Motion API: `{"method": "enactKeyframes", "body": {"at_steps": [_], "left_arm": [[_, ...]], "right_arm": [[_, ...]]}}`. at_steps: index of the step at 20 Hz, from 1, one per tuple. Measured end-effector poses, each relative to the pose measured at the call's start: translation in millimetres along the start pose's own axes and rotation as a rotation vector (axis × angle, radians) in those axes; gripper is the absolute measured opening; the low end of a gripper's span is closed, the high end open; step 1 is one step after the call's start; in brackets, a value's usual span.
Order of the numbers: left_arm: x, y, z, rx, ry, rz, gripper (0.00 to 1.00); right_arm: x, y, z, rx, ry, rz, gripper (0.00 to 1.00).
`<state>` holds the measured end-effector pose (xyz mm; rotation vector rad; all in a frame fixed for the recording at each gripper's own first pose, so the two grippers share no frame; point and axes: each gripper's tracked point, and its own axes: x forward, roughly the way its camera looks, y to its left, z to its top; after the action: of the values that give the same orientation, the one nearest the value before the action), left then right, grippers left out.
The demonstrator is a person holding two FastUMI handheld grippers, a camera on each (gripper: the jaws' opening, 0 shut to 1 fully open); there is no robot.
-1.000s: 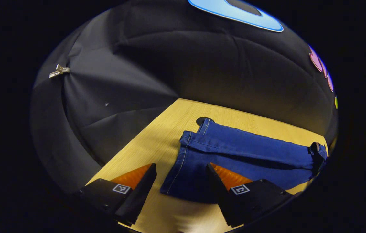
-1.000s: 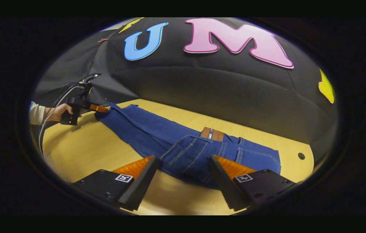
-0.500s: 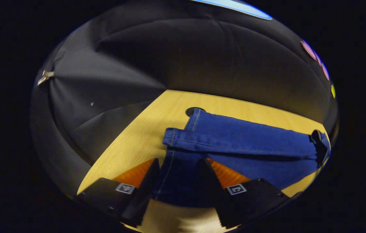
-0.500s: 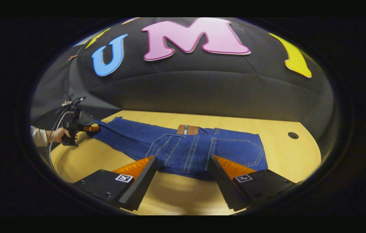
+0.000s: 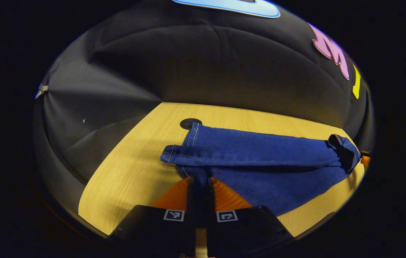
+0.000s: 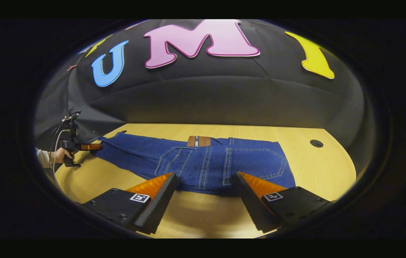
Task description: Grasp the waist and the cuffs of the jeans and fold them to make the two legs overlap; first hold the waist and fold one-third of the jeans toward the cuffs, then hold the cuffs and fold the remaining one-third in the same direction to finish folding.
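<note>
**Cuff pinched, waist not yet taken**

Nearest in left gripper view: left gripper clenched on near cuff of jeans, denim trapped between fingers. Nearest in right gripper view: right gripper spread wide, released, just short of waist edge. Farther: jeans spread flat, back pockets up, lengthwise on wooden table; far leg lying alongside near one. Likely soft, floppy, moderately heavy denim; hems and waistband thick, stiffer, best grip points. Brown patch at waistband, writing too small to read. Farthest: hand holding left gripper at cuff end.
</note>
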<state>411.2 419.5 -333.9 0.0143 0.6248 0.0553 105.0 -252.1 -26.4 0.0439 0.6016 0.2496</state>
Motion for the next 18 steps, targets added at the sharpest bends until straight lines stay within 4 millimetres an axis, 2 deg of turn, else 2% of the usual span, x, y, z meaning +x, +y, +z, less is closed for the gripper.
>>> {"method": "enactKeyframes", "body": {"at_steps": [3,6,10,13,15,18], "left_arm": [[4,-2,3,-0.04,0.005,0.031,0.07],[-1,-10,7,-0.122,0.015,0.012,0.07],[-3,-17,26,-0.218,-0.048,-0.014,0.06],[-11,-24,50,-0.197,-0.088,-0.031,0.06],[-30,-35,67,-0.178,-0.119,-0.044,0.06],[-57,-78,113,-0.146,-0.174,-0.095,0.06]], "right_arm": [[-5,-7,4,-0.027,-0.012,-0.015,0.98],[-9,-14,9,-0.037,-0.019,-0.025,0.98],[-16,-27,19,-0.049,-0.04,-0.047,0.98],[-19,-33,27,-0.038,-0.054,-0.062,0.98],[-22,-35,31,-0.031,-0.06,-0.067,0.98],[-30,-45,35,-0.043,-0.056,-0.092,0.98]]}}
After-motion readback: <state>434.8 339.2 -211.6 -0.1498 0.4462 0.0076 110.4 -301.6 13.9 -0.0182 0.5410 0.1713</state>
